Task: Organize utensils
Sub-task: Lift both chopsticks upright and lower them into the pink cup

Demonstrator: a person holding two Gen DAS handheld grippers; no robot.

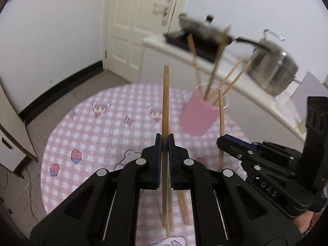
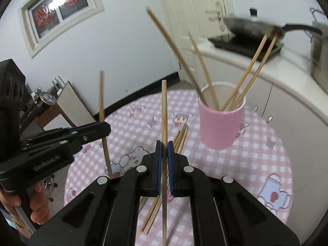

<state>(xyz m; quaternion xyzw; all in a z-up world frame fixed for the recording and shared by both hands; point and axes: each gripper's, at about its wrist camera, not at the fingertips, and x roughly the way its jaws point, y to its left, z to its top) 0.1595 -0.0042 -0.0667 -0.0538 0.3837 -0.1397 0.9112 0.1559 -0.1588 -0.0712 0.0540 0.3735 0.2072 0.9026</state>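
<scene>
A pink cup (image 1: 197,114) (image 2: 220,126) stands on the round pink checked table (image 1: 86,135) (image 2: 256,164) with several wooden chopsticks in it. My left gripper (image 1: 165,141) is shut on one upright chopstick (image 1: 165,102); it also shows in the right wrist view (image 2: 102,128) with its chopstick (image 2: 101,94). My right gripper (image 2: 164,146) is shut on another upright chopstick (image 2: 164,110); it shows in the left wrist view (image 1: 221,143) with its chopstick (image 1: 221,112), right of my left gripper and near the cup. Loose chopsticks (image 2: 180,137) (image 1: 183,209) lie on the table below both grippers.
A white counter (image 1: 235,75) behind the table holds a black pan (image 1: 203,30) (image 2: 252,25) on a cooktop and a steel pot (image 1: 274,67). A white door (image 1: 139,24) is at the back. A folded board leans by the wall (image 2: 71,104).
</scene>
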